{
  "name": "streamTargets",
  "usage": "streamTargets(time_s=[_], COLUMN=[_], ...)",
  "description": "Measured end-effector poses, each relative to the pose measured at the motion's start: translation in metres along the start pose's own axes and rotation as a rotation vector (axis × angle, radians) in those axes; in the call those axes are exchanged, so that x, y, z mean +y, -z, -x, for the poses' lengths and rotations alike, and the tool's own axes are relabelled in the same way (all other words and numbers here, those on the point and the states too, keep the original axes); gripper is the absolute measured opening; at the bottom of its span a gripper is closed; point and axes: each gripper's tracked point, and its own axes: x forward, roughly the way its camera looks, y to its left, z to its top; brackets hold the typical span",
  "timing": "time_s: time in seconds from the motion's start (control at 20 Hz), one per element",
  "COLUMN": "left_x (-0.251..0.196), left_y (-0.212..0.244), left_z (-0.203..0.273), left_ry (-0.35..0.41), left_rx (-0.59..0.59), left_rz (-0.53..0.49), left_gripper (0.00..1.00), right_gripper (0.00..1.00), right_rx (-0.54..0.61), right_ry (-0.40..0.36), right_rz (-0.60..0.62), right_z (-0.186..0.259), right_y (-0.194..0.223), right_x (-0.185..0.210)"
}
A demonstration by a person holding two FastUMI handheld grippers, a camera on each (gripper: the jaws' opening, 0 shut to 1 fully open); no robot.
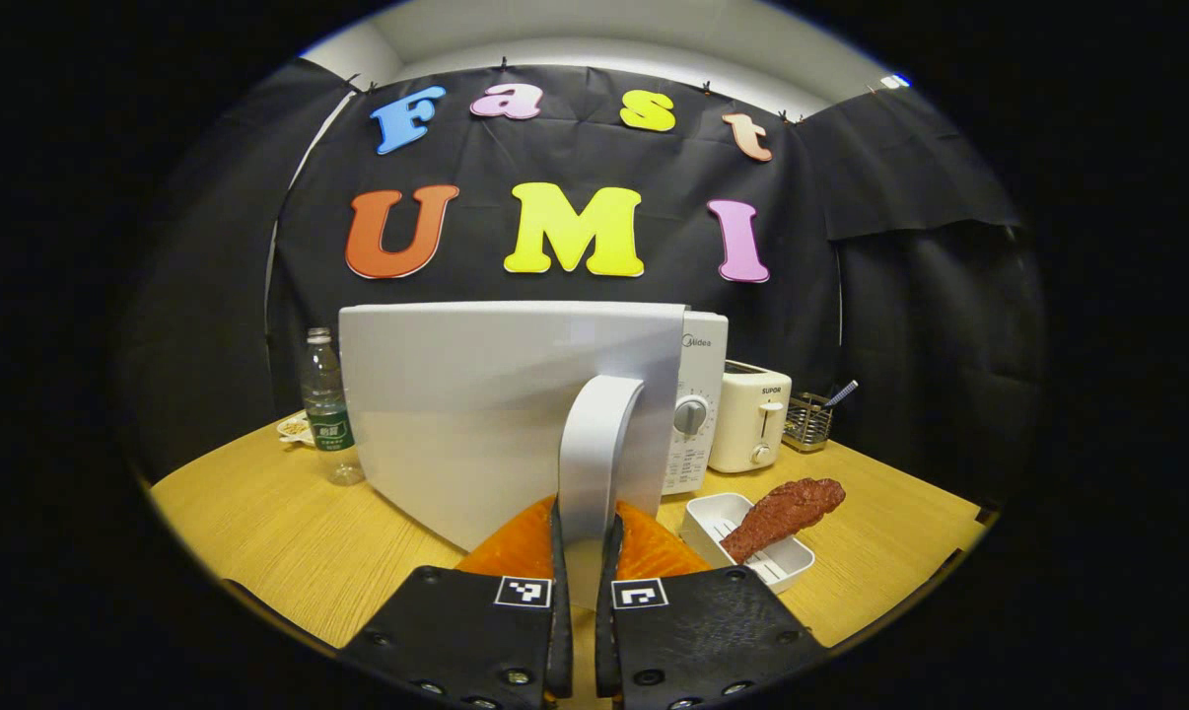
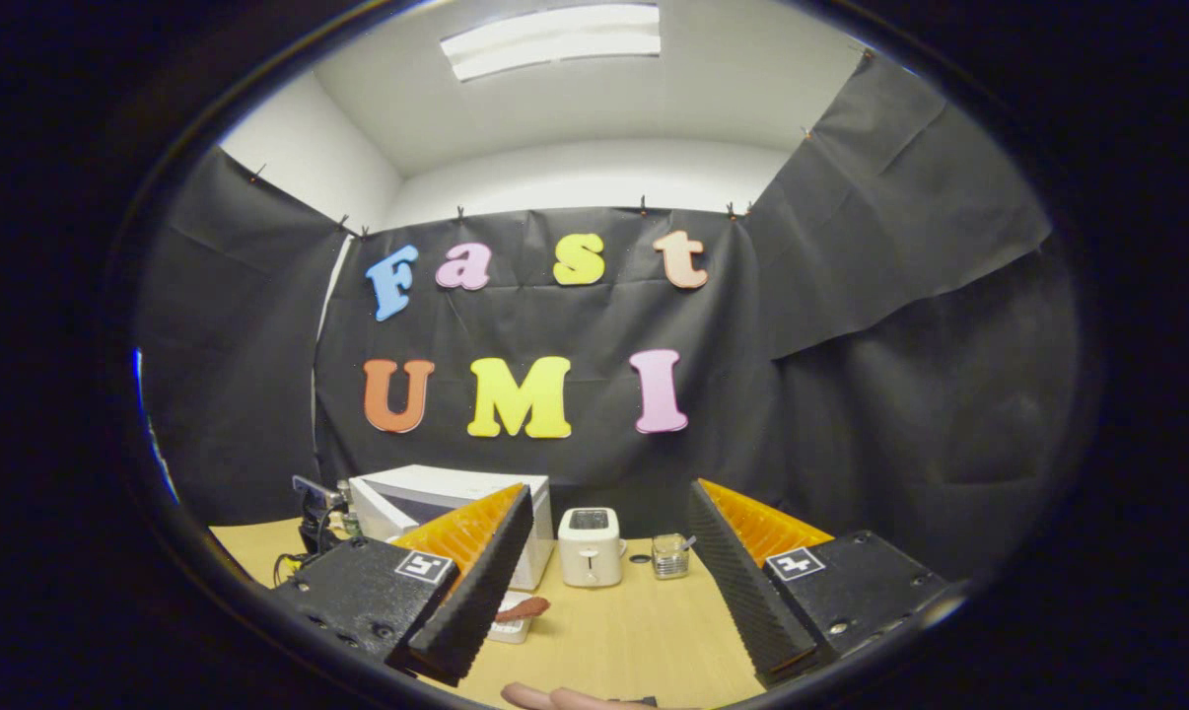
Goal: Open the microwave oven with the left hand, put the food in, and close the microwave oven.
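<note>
The microwave oven (image 1: 516, 414) is filling the centre of the left gripper view, its door swung partway open. The left gripper (image 1: 583, 582) is pinching the door handle (image 1: 599, 444); pulling along the hinge arc should open it smoothly. The right gripper (image 2: 604, 582) is waiting with fingers spread. The food (image 1: 782, 515) is lying on a white tray (image 1: 713, 513) at lower right.

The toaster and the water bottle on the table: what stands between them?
In the left gripper view, the white microwave oven stands between the water bottle and the toaster. Its door is swung outward, and the left gripper grips the handle.
</note>
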Motion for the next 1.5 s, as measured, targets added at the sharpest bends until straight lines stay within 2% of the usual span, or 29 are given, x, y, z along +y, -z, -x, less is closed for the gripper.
streamTargets(time_s=[0.4,0.5,0.55,0.6,0.65,0.7,0.75,0.8,0.85,0.9,0.95,1.0,1.05,1.1,1.35,1.4,1.5], left_x=[0.087,0.117,0.133,0.150,0.167,0.174,0.184,0.195,0.202,0.206,0.209,0.208,0.209,0.205,0.171,0.167,0.154], left_y=[0.009,0.012,0.010,0.007,0.003,0.003,0.002,0.004,0.005,0.004,0.002,0.002,-0.001,-0.005,-0.030,-0.040,-0.064], left_z=[0.077,0.098,0.112,0.121,0.130,0.140,0.148,0.157,0.165,0.174,0.181,0.189,0.197,0.202,0.219,0.220,0.218], left_ry=[-0.103,-0.140,-0.162,-0.199,-0.227,-0.226,-0.249,-0.285,-0.302,-0.318,-0.330,-0.338,-0.351,-0.350,-0.302,-0.297,-0.283], left_rx=[0.003,0.018,0.017,0.009,-0.005,-0.013,-0.016,-0.007,-0.002,-0.001,0.002,0.007,0.005,0.002,-0.003,-0.014,-0.044], left_rz=[-0.009,0.001,0.005,0.008,0.012,0.031,0.044,0.045,0.033,0.019,0.008,-0.004,-0.013,-0.022,-0.006,-0.008,-0.017], left_gripper=[0.10,0.18,0.29,0.67,0.60,0.93,0.83,0.94,0.94,0.74,0.89,0.90,0.89,0.89,0.89,0.89,0.89], right_gripper=[1.00,1.00,1.00,1.00,1.00,1.00,1.00,1.00,1.00,0.90,0.90,1.00,0.90,1.00,1.00,0.90,0.91], right_rx=[0.040,0.054,0.062,0.070,0.078,0.087,0.097,0.109,0.119,0.130,0.144,0.156,0.168,0.180,0.243,0.255,0.274], right_ry=[-0.081,-0.100,-0.108,-0.116,-0.123,-0.131,-0.136,-0.139,-0.141,-0.146,-0.152,-0.156,-0.158,-0.155,-0.136,-0.131,-0.120], right_rz=[0.013,0.019,0.021,0.021,0.021,0.017,0.015,0.014,0.014,0.013,0.013,0.013,0.014,0.018,0.022,0.025,0.035], right_z=[-0.002,-0.003,-0.003,-0.004,-0.005,-0.005,-0.007,-0.008,-0.009,-0.011,-0.012,-0.013,-0.015,-0.017,-0.039,-0.046,-0.061], right_y=[0.019,0.024,0.027,0.030,0.033,0.037,0.040,0.045,0.048,0.052,0.057,0.062,0.066,0.070,0.089,0.092,0.097], right_x=[0.049,0.061,0.066,0.071,0.075,0.079,0.083,0.085,0.087,0.090,0.092,0.093,0.094,0.092,0.081,0.078,0.071])
